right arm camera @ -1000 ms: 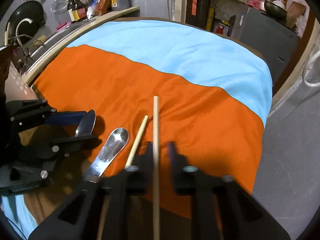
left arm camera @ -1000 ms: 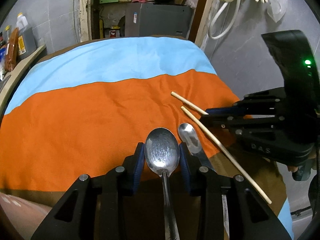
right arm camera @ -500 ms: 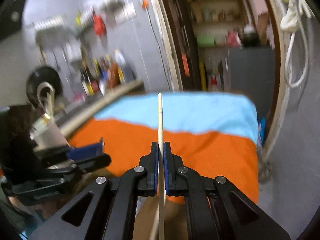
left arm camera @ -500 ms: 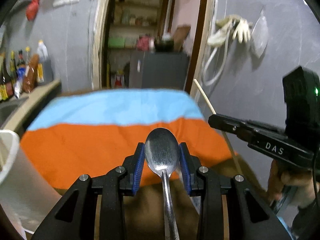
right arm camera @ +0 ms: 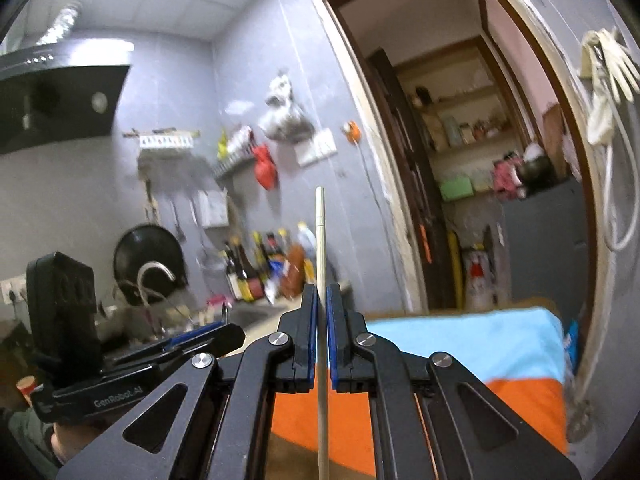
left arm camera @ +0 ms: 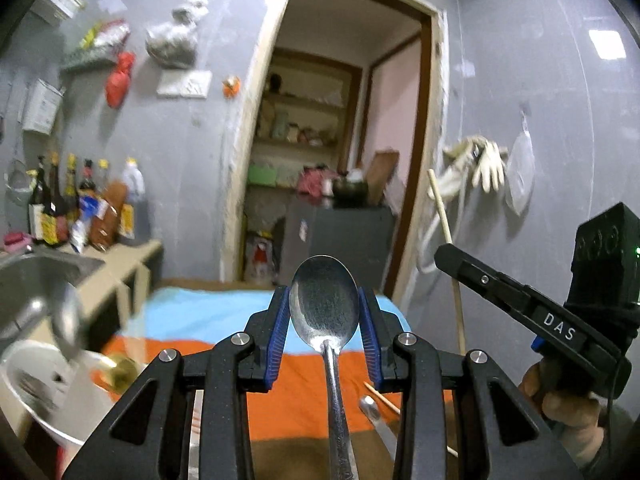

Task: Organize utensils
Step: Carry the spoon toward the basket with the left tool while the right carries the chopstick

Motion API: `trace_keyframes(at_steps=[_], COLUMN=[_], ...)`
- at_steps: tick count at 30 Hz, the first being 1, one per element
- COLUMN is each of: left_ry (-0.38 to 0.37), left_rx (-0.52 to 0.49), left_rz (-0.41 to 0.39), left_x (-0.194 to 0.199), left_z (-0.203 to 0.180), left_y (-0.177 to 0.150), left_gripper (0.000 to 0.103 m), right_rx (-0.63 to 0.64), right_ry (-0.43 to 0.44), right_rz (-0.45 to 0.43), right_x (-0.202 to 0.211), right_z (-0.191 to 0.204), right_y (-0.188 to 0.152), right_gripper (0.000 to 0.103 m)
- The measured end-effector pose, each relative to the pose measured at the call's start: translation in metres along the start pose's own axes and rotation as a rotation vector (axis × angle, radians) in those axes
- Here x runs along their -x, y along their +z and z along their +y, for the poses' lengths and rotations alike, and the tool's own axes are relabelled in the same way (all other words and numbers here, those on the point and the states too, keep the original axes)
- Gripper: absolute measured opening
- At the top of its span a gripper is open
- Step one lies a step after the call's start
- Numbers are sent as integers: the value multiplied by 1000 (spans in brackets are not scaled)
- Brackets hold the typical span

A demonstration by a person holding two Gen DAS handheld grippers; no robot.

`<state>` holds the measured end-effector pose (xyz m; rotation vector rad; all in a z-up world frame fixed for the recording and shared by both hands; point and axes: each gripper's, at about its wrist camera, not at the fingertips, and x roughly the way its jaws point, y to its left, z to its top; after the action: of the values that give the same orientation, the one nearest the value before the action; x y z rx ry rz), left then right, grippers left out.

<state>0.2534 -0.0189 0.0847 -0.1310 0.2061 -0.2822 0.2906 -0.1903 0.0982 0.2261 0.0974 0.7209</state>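
Presently, both grippers are raised above the table, each with a utensil in its jaws.
Left gripper (left arm camera: 324, 330): its blue-padded jaws are pressed against the two sides of the bowl of a metal spoon (left arm camera: 325, 312), whose handle runs back toward the camera.
Right gripper (right arm camera: 322, 334): its jaws pinch a wooden chopstick (right arm camera: 321, 248) that stands upright, its tip well above the fingers.
On the table: a second spoon (left arm camera: 374, 412) and a second chopstick (left arm camera: 384, 398) lie close together on the orange band of the cloth (left arm camera: 304, 396), below and to the right of the left gripper.
Lower left of the left wrist view: a white container (left arm camera: 24, 392), blurred, with something metal in it.
Behind: a counter with bottles (left arm camera: 80, 204) and a sink (left arm camera: 36, 276).
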Motion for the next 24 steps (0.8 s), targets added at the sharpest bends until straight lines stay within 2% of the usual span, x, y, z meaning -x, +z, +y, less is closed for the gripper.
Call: trace_keyframes(at_steps=[8,16,24], left_ry=[108,170,195], left_rx=[23,78,182], left_rz=[-103,-205,-328], left_x=[34,65,85], left_z=[53,119,175], left_y=[29,47,37], left_gripper=[29,29,29], right_rx=[0,-63,-60], right_ry=[74,141,109], right_rz=[-111,-172,-172], right_x=[-34,-71,-97], right_z=[50,80,91], right_y=[13,0,-22], right_gripper=[3,3,3])
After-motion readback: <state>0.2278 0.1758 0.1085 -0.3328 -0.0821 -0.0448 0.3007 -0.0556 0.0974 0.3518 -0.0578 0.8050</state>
